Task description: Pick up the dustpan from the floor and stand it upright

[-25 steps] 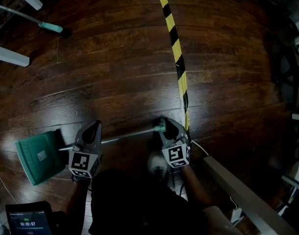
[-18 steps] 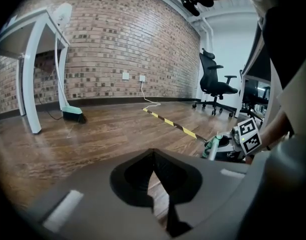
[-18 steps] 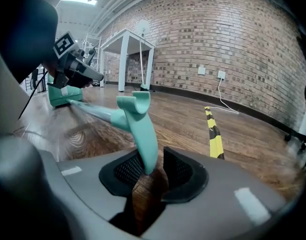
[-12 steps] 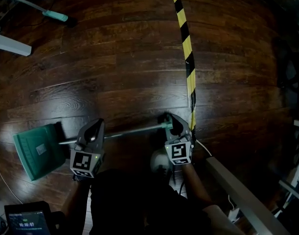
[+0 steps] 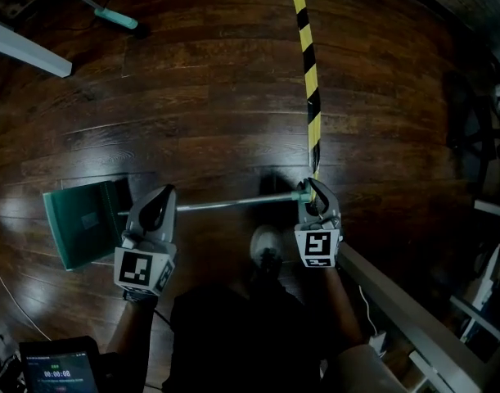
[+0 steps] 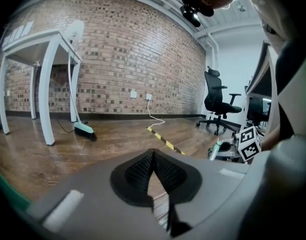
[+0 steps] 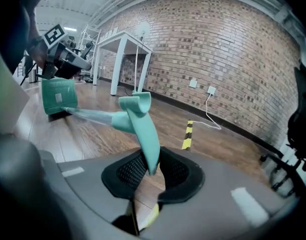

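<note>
Right gripper [image 5: 313,197], just closing, is pinching only the dustpan [image 5: 86,223] handle's tip; left gripper [image 5: 157,204] jaws pressing together empty, so it's risking twisting out.

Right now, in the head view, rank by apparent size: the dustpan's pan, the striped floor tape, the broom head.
dustpan's pan, largest by area
striped floor tape, longer but thin
broom head, smallest, farthest away

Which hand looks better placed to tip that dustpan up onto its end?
Right, probably. The right gripper, its jaws just closing, clamps the dustpan's teal handle end; raising it should pivot the pan upright. The left gripper sits near the pan, jaws together on nothing.
</note>
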Demonstrator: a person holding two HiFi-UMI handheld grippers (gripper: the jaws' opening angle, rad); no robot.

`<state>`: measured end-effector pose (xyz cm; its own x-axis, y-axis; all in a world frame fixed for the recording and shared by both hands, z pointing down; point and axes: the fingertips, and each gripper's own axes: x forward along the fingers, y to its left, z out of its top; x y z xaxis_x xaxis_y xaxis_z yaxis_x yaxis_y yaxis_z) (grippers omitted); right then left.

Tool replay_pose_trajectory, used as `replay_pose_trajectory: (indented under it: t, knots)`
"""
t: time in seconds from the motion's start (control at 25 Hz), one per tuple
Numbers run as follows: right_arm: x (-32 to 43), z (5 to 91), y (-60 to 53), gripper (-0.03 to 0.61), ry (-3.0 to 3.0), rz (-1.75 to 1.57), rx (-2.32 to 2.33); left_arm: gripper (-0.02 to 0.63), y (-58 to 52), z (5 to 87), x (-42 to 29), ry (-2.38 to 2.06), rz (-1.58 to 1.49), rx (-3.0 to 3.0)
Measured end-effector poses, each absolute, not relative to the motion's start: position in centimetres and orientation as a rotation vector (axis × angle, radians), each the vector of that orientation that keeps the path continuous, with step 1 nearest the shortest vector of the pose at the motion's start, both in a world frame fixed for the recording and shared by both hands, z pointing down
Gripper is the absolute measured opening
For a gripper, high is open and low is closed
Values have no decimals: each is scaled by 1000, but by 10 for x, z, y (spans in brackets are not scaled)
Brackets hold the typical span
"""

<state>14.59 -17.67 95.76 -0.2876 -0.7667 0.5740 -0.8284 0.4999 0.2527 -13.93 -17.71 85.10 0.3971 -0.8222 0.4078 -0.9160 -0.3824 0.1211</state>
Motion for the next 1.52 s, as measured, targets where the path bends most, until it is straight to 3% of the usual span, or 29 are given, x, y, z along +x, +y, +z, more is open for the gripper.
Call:
replay_pose_trajectory:
  t: [0.36,0.84,1.12,1.52]
  knots:
    - [191,767,-153,97,-1880,91,1432,0,-137,663,-141,-1503,387,2326]
    - [177,579,-157,149,-1751,43,1383,0,-132,455,-175,-1599,410,2275]
    - [115,517,-167,218,-1792,-44,1222,0,-126,383,-183,-1650,400,2290]
    - [29,502,-133,265,-1863,-31,972,0,-85,336,-198,-1656,425,2344]
